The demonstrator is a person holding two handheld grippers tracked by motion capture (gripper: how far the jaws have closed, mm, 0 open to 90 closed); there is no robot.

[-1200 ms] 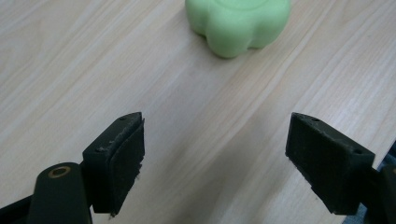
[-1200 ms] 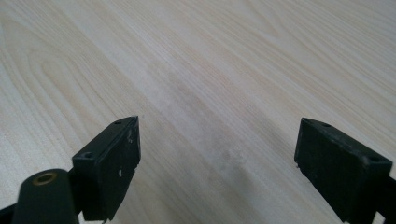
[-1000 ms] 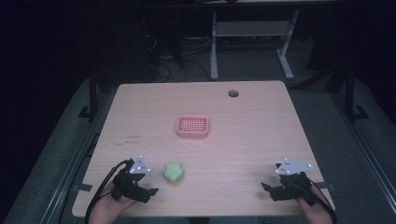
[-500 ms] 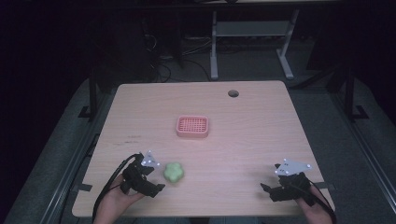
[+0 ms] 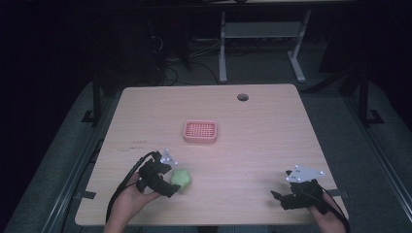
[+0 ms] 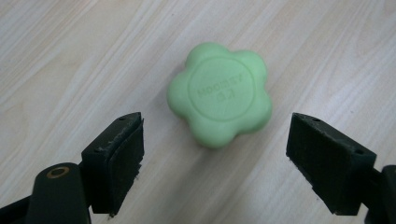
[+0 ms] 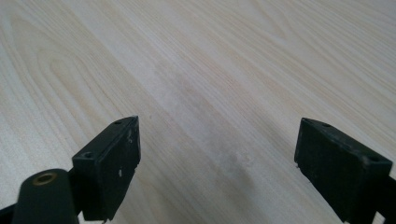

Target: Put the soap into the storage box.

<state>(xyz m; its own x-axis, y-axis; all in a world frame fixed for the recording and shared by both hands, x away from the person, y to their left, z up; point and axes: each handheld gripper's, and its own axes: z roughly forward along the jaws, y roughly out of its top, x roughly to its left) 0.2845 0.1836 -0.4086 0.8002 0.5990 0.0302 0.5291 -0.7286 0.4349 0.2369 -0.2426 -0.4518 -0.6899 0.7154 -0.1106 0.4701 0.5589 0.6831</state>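
A light wooden table [image 5: 272, 141] stands on grey floor [image 5: 340, 82] in a dark room, white desk legs [image 5: 222, 48] behind.

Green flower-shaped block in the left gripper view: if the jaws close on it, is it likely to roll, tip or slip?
The green block lies flat on its broad embossed face, so it probably won't roll or tip. Its lobed rim may let flat pads seat unevenly and twist it slightly. The matte surface looks grippy rather than slick, though I can't confirm softness.
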